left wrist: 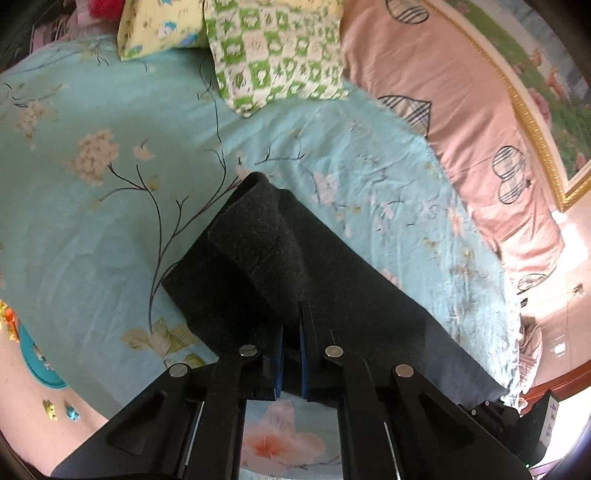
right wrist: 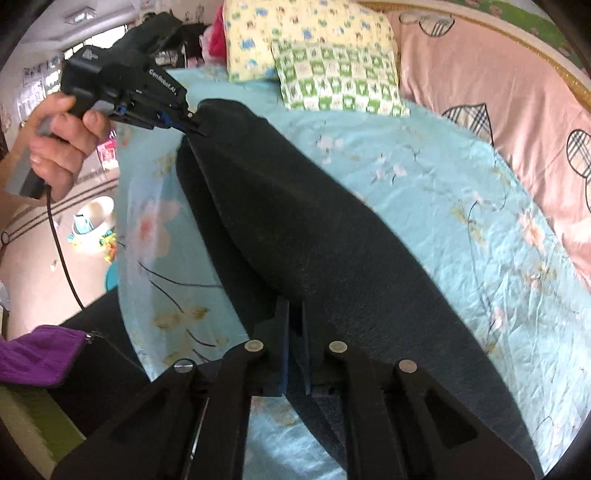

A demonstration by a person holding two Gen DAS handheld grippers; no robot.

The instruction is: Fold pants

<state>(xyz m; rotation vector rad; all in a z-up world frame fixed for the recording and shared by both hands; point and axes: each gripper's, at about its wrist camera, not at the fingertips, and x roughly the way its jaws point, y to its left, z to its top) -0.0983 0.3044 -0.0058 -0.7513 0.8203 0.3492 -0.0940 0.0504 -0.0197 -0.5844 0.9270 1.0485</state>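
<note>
Black fleecy pants [right wrist: 314,236] hang stretched over the bed, lifted off the turquoise flowered sheet [right wrist: 461,206] and held at two ends. At the far end, seen from the right wrist view, the left gripper [right wrist: 194,123] has its tips closed tight on a corner of the cloth, and a bare hand [right wrist: 61,147] wraps its handle, a black cable trailing down from it. At the near end the right gripper [right wrist: 295,332] pinches the fabric too, its blue-padded fingers [right wrist: 283,354] drawn almost together with the dark cloth between them. From the left wrist view, the left gripper [left wrist: 291,343] shows the same narrow grip, with the pants [left wrist: 258,266] falling away in a loose doubled fold toward the sheet [left wrist: 92,229]. Beyond the pants lie a green checked pillow [left wrist: 273,55] and a yellow printed pillow [left wrist: 159,26] just beside it, with a pink quilt [left wrist: 461,103] along the gold-framed headboard [left wrist: 535,129].
</note>
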